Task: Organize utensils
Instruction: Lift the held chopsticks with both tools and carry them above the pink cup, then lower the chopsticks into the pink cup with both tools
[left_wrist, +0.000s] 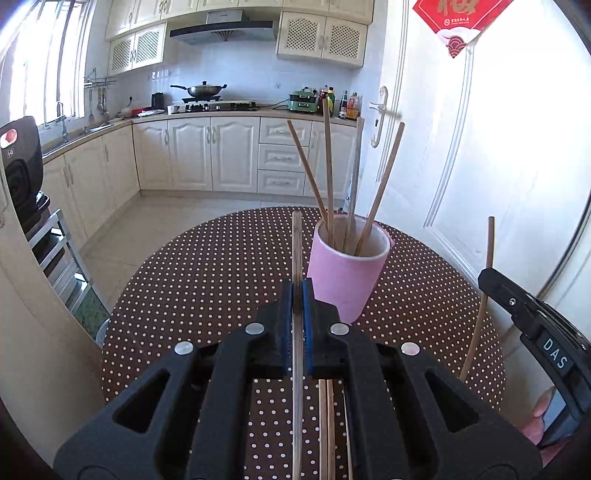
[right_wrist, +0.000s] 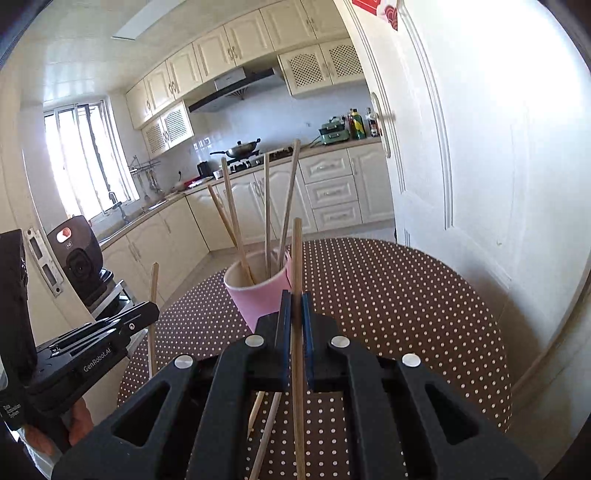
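Observation:
A pink cup (left_wrist: 347, 273) stands on the dotted round table (left_wrist: 207, 266) with several wooden chopsticks (left_wrist: 328, 166) leaning in it. My left gripper (left_wrist: 297, 295) is shut on a chopstick (left_wrist: 297, 243), held upright just left of the cup. My right gripper (right_wrist: 295, 306) is shut on another chopstick (right_wrist: 296, 254), held upright in front of the cup (right_wrist: 258, 295). The right gripper and its chopstick (left_wrist: 487, 258) show at the right edge of the left wrist view. The left gripper's chopstick (right_wrist: 153, 295) shows in the right wrist view.
Loose chopsticks (left_wrist: 327, 424) lie on the table below my left gripper, and more (right_wrist: 267, 424) under my right one. A white door (left_wrist: 480, 147) stands close on the right. Kitchen cabinets (left_wrist: 207, 155) lie beyond the table. A black appliance (left_wrist: 22, 173) stands at left.

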